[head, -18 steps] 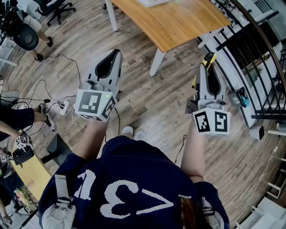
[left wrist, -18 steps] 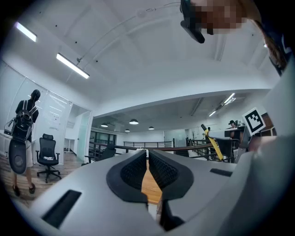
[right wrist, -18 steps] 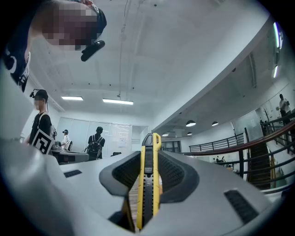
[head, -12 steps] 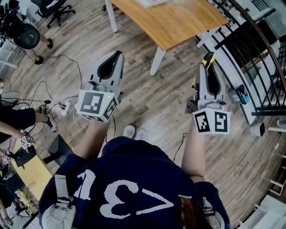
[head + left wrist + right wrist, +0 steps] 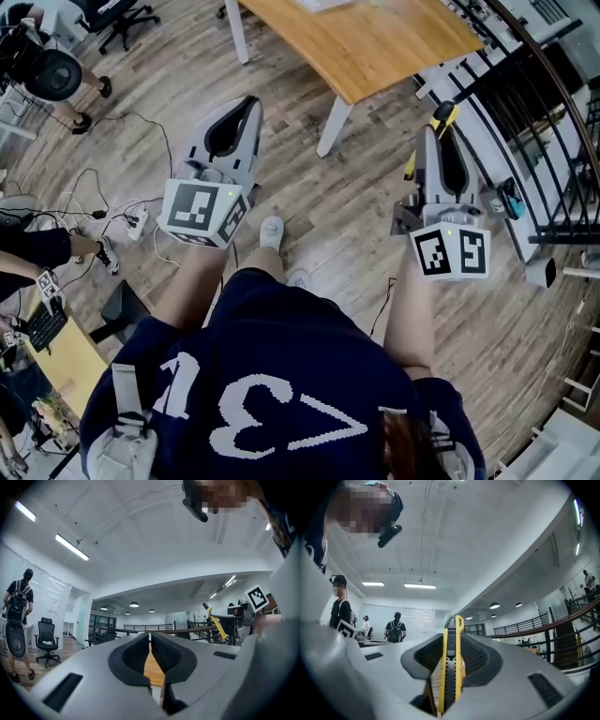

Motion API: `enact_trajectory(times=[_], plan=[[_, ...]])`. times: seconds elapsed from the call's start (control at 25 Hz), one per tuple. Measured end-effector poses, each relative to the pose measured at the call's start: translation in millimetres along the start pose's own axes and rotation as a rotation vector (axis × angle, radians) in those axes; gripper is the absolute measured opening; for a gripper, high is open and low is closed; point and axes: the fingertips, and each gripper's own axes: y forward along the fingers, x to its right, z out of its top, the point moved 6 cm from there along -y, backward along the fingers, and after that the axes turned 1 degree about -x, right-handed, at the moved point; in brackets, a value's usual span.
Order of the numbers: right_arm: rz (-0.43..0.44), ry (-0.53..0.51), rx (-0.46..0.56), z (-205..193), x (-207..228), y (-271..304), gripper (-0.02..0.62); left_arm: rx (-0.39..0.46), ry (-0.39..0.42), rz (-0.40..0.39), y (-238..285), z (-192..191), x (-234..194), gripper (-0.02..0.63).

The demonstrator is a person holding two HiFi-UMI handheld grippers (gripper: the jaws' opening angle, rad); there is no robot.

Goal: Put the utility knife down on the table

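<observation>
The utility knife (image 5: 442, 116) is yellow and black, and it sticks out past the tips of my right gripper (image 5: 439, 133), which is shut on it. In the right gripper view the knife (image 5: 451, 667) stands upright between the dark pads, and my right gripper (image 5: 451, 638) points slightly upward. My left gripper (image 5: 249, 103) is held level at the left, shut with nothing in it. A thin gap between the pads of my left gripper (image 5: 150, 641) shows the wooden table (image 5: 151, 672). That table (image 5: 375, 47) lies ahead, beyond both grippers, above the plank floor.
A black railing (image 5: 544, 141) runs along the right. Cables and a power strip (image 5: 131, 223) lie on the floor at the left. Office chairs (image 5: 56, 70) stand at the upper left. A person's sleeve and a second desk (image 5: 56, 352) are at the lower left.
The person has stepped forward, one shoe now further ahead on the floor. Both grippers have shifted slightly toward the table. The knife stays gripped.
</observation>
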Motion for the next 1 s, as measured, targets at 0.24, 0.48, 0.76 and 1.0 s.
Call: enact_trajectory(times=[0.24,0.48,0.76,1.0], plan=[[-0.030,-0.005,0.032,-5.4,18.8,72.9,0.126,0.013,-0.001,-0.027,62.8,-7.6,-51.6,0.028],[-0.065,-0.015,0.063,-10.8,26.1,161.4,0.126,0.035,0.036,-0.076,138.1,-4.5,-118.1,0.028],[-0.106,0.050,0.042,-21.0,43.2,208.2,0.126,0.025,0.016,-0.121,197.4,-10.6,-156.8,0.028],[-0.125,0.086,0.013,-31.2,63.9,232.6,0.126,-0.018,-0.025,-0.138,231.3,-36.0,-166.9,0.028]])
